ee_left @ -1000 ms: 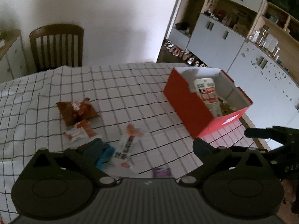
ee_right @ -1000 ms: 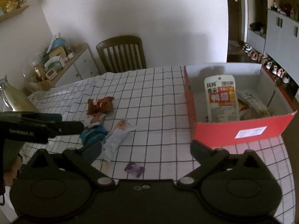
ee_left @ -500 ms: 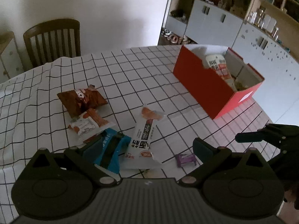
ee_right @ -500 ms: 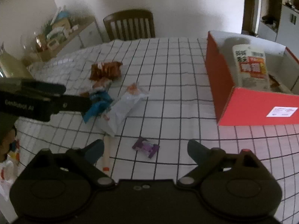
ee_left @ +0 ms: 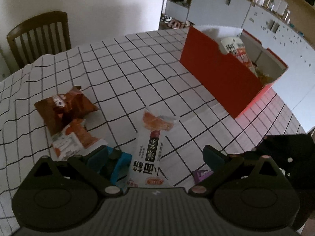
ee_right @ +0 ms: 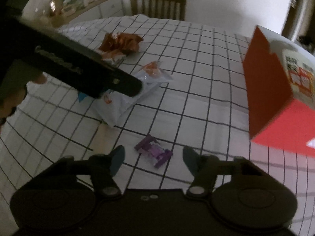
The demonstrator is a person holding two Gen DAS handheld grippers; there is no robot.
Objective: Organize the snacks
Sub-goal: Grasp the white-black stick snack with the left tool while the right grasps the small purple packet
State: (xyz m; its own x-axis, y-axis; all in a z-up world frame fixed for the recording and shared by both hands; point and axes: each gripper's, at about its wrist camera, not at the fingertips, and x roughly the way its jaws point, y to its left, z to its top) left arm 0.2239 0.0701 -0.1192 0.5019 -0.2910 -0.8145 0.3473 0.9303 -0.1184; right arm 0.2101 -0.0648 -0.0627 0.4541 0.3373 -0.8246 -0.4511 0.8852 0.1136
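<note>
A small purple candy [ee_right: 153,151] lies on the checked tablecloth between the fingertips of my right gripper [ee_right: 153,157]. Its jaws are closing, and the pads stand apart from the wrapper on both sides. My left gripper [ee_left: 155,157] is open just above a long white snack packet [ee_left: 151,149], with a blue packet [ee_left: 120,163] by its left finger. The purple candy [ee_left: 202,174] also shows beside its right finger. A brown chip bag [ee_left: 65,106] and an orange-and-white packet [ee_left: 72,139] lie further left. The red box [ee_left: 222,74] holds several snacks.
A wooden chair [ee_left: 39,37] stands behind the table's far edge. Grey cabinets [ee_left: 216,2] line the wall behind the red box [ee_right: 275,98]. The left gripper's body [ee_right: 88,70] reaches over the white packet [ee_right: 133,90]. A cluttered sideboard [ee_right: 78,5] stands at the back left.
Both grippers have sunk toward the table and the snacks look larger. The right jaws have narrowed around the purple candy. The left jaws stay wide.
</note>
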